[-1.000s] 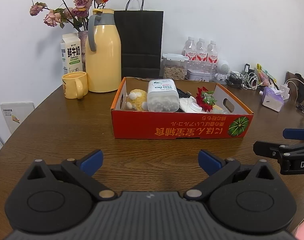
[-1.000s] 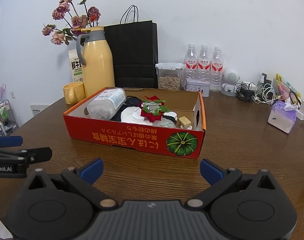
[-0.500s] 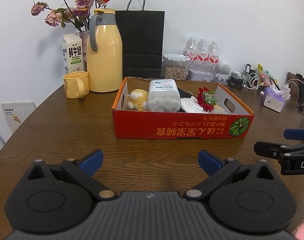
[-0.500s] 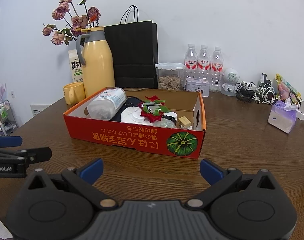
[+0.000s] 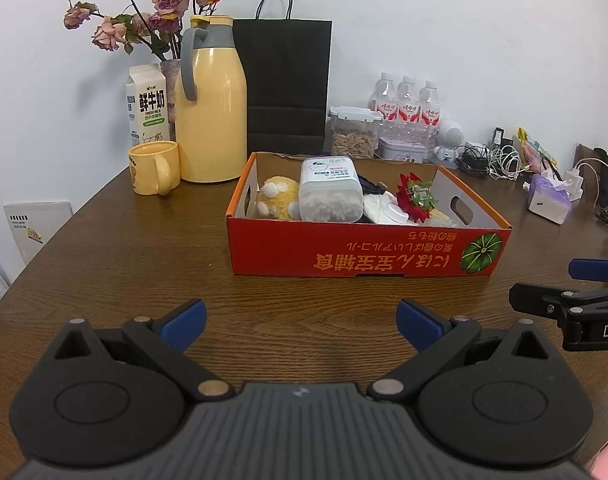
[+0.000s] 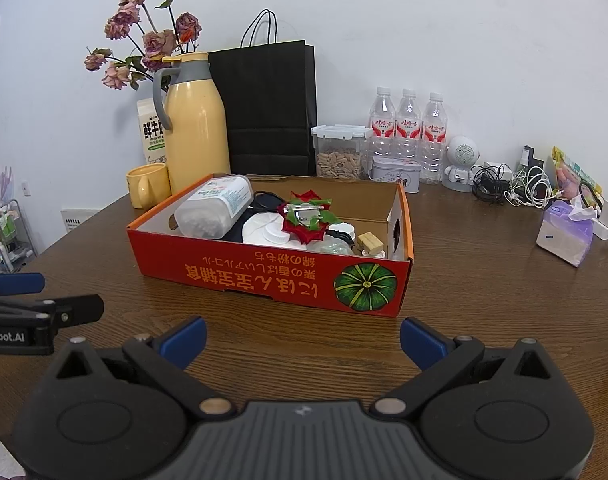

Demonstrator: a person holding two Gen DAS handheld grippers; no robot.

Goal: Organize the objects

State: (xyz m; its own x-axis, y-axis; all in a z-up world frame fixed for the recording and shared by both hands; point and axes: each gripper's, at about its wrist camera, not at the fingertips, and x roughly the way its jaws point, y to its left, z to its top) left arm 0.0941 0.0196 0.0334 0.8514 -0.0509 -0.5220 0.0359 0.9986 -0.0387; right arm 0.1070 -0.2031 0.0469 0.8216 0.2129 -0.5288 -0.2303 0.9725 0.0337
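Observation:
A red cardboard box (image 5: 343, 256) (image 6: 264, 276) sits mid-table with a clear plastic jar (image 5: 329, 194) (image 6: 214, 210), a yellow plush toy (image 5: 278, 198), a red-and-green ornament (image 5: 415, 198) (image 6: 305, 220), white lids (image 6: 264, 232) and a small wooden block (image 6: 369, 242) inside. My left gripper (image 5: 300, 320) is open, low over the table in front of the box, with nothing between its blue fingertips. My right gripper (image 6: 302, 338) is open too, near the box's front right, also holding nothing. Each gripper shows at the edge of the other's view.
Behind the box stand a yellow thermos jug (image 5: 210, 100), a yellow mug (image 5: 154, 166), a milk carton (image 5: 148, 108), dried roses, a black paper bag (image 5: 286, 84), a nut container (image 5: 351, 136) and three water bottles (image 6: 407, 132). Cables and a purple tissue pack (image 6: 565, 234) lie right.
The left wrist view shifted slightly, so the box sits a touch further right and lower in it. The right gripper has barely moved. Both stay open.

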